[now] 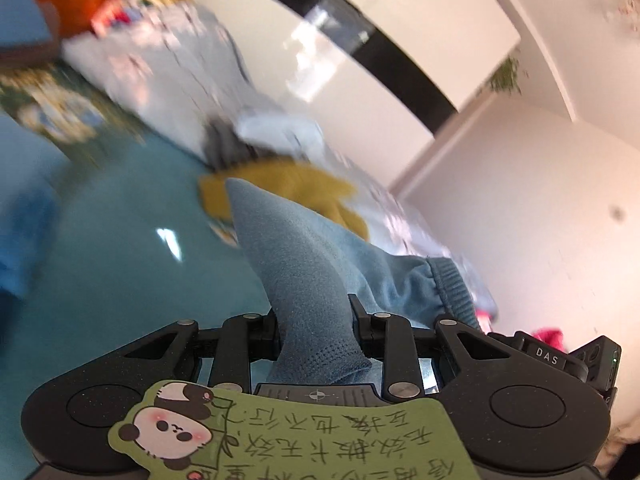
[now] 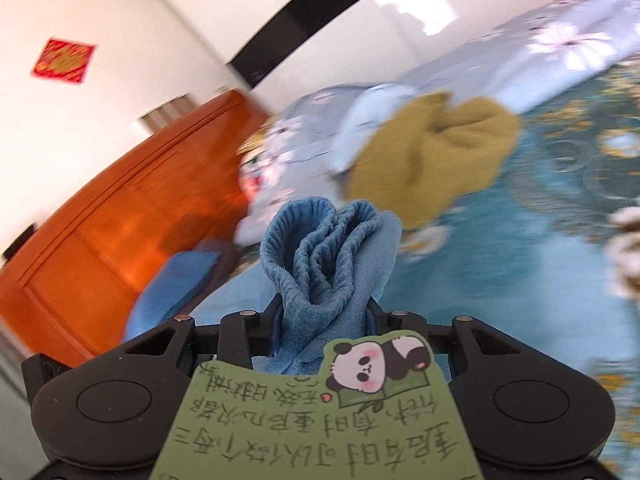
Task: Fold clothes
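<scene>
Garment, blue fleece [image 1: 304, 280], held up above the bed [image 1: 132, 248] at two points. Left gripper [image 1: 316, 326]: fingers closed on a hemmed fold of the fabric, ribbed cuff showing to the right. Right gripper [image 2: 320, 316]: fingers closed on a bunched ribbed band of the same blue garment [image 2: 320, 248]. Mustard-yellow garment [image 2: 432, 152]: lying crumpled on the bed beyond, next to pale floral bedding [image 2: 520, 60]. Bed cover teal, patterned. Orange wooden headboard [image 2: 120, 208] at left in the right wrist view. Both views motion-blurred.
</scene>
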Available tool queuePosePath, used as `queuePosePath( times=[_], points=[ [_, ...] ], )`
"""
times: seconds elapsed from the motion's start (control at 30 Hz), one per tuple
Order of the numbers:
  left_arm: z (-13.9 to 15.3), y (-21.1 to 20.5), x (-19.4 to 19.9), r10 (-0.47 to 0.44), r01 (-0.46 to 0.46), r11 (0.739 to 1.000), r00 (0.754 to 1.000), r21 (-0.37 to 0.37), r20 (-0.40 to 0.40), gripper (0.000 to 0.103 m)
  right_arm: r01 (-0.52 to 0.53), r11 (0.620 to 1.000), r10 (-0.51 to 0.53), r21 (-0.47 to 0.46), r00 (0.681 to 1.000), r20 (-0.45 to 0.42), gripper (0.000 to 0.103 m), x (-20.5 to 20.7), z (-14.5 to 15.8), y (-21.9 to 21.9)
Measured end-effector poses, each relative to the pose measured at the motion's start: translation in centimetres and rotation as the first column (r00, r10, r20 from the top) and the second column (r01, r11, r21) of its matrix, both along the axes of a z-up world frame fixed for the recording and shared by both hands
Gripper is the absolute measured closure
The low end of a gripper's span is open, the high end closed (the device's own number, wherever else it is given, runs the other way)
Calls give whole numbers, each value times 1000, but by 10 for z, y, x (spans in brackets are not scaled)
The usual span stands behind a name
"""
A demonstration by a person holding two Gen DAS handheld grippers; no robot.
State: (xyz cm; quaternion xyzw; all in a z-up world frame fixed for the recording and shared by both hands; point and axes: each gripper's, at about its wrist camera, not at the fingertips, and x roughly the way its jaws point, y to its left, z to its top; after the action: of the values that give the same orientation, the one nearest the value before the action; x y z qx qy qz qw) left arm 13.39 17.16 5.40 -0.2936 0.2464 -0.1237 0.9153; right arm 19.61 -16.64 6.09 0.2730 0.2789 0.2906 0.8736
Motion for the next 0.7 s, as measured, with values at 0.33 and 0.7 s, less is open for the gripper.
queuePosePath(
  times=[0.33, 0.7],
  points=[
    [48, 135, -35, 149, -158, 974, 987, 163, 67, 77, -219, 974, 217, 56, 975, 49, 63, 17, 29, 153],
    [39, 265, -58, 323, -320, 941, 946, 110, -13, 77, -380, 925, 380, 12, 925, -12, 63, 15, 19, 297]
  ],
)
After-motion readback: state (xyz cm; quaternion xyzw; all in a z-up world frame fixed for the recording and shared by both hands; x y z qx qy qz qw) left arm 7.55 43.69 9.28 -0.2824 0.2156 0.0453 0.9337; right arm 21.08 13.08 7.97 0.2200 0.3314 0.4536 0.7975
